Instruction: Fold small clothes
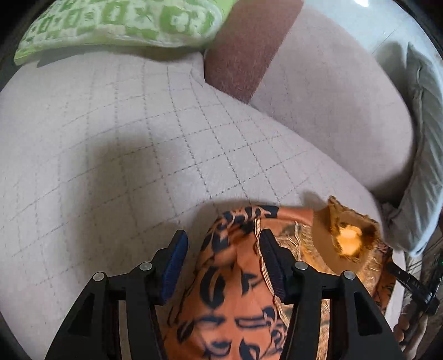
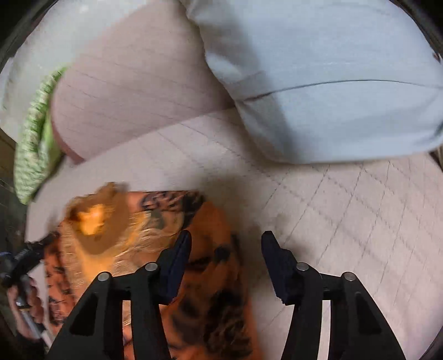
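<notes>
Bare quilted sofa seat (image 1: 110,155) fills the left and centre of the left wrist view, bounded above by a green patterned pillow (image 1: 121,22) and a brown cushion (image 1: 249,47). In the right wrist view a pale blue cushion (image 2: 332,83) crowds the upper right. The orange garment with black print (image 1: 229,290) lies crumpled at bottom centre (fringed trim, a lit hole). The left gripper (image 1: 224,263) and right gripper (image 2: 225,265) both stand wide apart, gripping nothing.
</notes>
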Action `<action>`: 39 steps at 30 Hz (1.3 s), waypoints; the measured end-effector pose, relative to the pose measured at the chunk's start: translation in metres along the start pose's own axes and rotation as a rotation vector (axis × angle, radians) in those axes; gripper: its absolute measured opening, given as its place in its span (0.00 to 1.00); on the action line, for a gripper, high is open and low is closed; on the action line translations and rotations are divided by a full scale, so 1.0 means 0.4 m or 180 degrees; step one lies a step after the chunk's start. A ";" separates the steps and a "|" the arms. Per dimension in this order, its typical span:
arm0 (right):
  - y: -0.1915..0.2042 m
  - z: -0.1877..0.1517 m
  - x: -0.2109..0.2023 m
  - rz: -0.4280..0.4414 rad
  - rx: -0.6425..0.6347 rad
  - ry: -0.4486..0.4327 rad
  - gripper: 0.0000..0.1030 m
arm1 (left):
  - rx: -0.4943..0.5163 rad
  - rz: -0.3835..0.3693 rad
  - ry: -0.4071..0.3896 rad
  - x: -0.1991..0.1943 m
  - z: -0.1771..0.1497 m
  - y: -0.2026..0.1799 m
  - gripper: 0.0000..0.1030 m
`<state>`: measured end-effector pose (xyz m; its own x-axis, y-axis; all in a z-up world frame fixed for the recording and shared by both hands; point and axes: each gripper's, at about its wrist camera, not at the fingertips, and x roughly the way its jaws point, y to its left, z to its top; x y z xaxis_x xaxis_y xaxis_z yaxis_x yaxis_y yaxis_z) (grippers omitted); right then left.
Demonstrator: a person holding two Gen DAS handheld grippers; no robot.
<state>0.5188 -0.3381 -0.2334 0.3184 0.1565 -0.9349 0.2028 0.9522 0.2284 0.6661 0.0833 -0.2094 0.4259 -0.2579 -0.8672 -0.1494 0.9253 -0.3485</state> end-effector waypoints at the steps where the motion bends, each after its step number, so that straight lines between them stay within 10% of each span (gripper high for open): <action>1: -0.002 0.005 0.011 0.0002 0.0000 0.0023 0.39 | 0.0022 0.0032 0.0003 0.012 0.005 -0.004 0.38; 5: 0.011 0.005 0.011 0.0003 -0.0061 0.0008 0.15 | 0.0061 0.0015 0.0016 0.018 0.014 -0.014 0.12; 13: 0.029 -0.064 -0.211 0.0179 -0.0220 -0.0476 0.13 | 0.0182 -0.0496 -0.0661 -0.256 -0.062 -0.004 0.11; 21: -0.044 -0.383 -0.560 0.0574 -0.0409 -0.0966 0.13 | 0.0437 -0.0862 -0.0985 -0.583 -0.382 0.077 0.11; 27: -0.137 -0.684 -0.621 0.0576 -0.0297 -0.0927 0.13 | 0.0422 -0.0693 -0.0681 -0.597 -0.667 0.179 0.12; 33: -0.200 -0.858 -0.462 0.0488 0.0143 -0.0318 0.14 | -0.0007 -0.0525 0.0060 -0.417 -0.787 0.264 0.16; 39: -0.229 -0.907 -0.563 0.0614 0.0533 -0.0491 0.28 | -0.0380 -0.0777 -0.0123 -0.528 -0.835 0.295 0.41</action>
<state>0.0925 -0.3655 -0.1421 0.5003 0.2765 -0.8205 0.2708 0.8501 0.4516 0.2606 0.1542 -0.1860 0.4957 -0.4563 -0.7390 -0.1413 0.7972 -0.5870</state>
